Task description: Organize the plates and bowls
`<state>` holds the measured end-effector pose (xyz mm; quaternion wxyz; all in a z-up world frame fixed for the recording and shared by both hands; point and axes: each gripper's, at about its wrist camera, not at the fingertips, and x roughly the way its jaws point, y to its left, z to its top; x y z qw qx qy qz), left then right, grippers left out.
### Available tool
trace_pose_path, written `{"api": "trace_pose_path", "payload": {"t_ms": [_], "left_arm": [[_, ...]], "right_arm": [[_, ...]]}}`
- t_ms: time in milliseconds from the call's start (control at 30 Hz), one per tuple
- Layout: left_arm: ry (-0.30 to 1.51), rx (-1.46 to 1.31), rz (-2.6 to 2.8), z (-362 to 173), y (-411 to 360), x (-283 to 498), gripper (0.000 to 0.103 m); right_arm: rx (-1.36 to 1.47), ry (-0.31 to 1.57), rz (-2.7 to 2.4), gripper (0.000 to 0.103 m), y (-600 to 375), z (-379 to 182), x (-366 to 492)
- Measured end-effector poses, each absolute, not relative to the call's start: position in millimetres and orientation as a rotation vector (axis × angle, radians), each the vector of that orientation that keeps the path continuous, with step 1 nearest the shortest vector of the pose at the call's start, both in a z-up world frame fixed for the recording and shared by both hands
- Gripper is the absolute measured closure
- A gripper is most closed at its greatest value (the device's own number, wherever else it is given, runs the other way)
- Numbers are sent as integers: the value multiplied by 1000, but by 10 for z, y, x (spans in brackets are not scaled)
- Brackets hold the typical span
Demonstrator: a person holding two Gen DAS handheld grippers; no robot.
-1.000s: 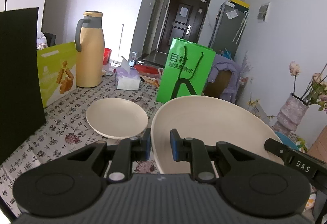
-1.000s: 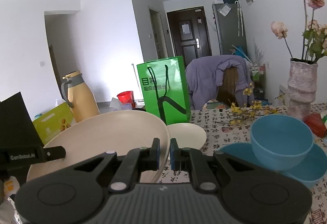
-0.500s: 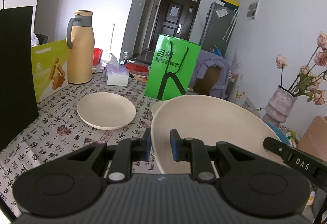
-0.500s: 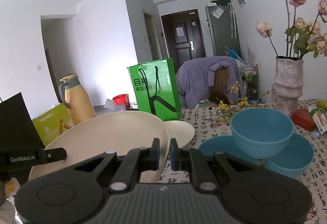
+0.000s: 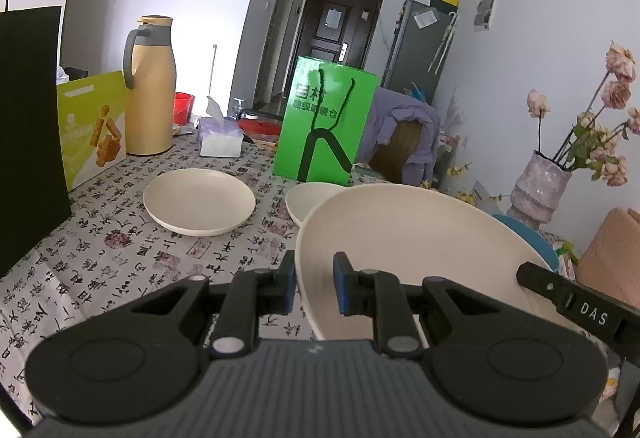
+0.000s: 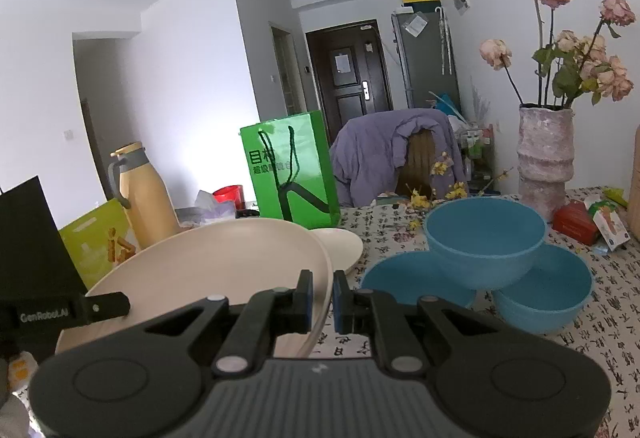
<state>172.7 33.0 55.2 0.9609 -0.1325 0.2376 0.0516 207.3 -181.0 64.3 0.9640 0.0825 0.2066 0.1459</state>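
I'm gripping the big cream plate point(image 5: 408, 238) with both left gripper point(image 5: 314, 288) and right gripper point(image 6: 320, 296) clamped on opposite rims; keeping it level while heading for the smaller plate point(image 5: 199, 201) at centre left.

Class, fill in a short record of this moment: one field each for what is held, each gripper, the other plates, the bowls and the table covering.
Held item: large cream round plate, tilted above the table
Left gripper: shut on its left rim
Right gripper: shut on its right rim
Other plates: two smaller cream plates lying on the table
Bowls: three blue bowls, one resting on two
Covering: calligraphy-print tablecloth
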Motion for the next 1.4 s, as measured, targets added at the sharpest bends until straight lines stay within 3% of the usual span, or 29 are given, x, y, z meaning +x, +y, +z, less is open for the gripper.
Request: {"api": "trace_pose_path", "payload": {"t_ms": [1400], "left_arm": [[559,-206,38,95,-166,1588,84]], "right_arm": [[212,483,253,93,-2304,156,1870]]}}
